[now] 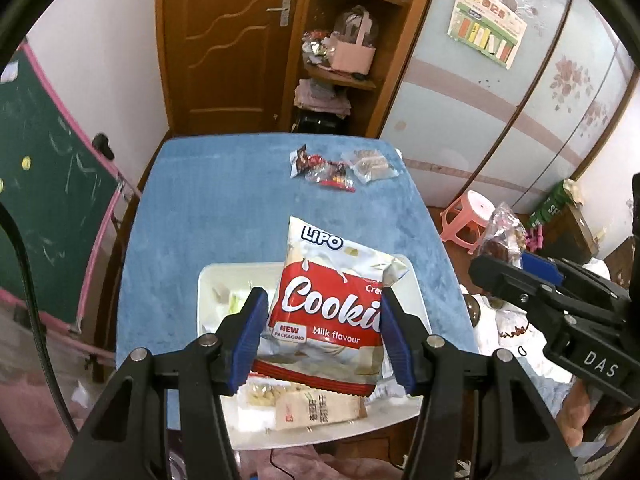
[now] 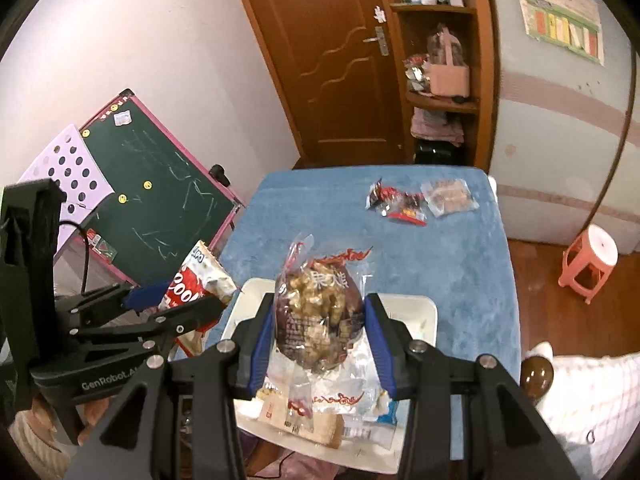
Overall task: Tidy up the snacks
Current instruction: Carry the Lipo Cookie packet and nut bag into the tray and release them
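Currently the cookie bag [image 1: 326,312] is clamped by the left gripper [image 1: 324,336] and the nut bag [image 2: 318,316] by the right gripper [image 2: 318,340] above the white tray [image 1: 208,280]; either slick pouch could be dropped if jolted.

A tray [image 1: 208,280] sits at the table's [image 1: 192,208] near edge; small snack packets [image 1: 340,166] lie far right.
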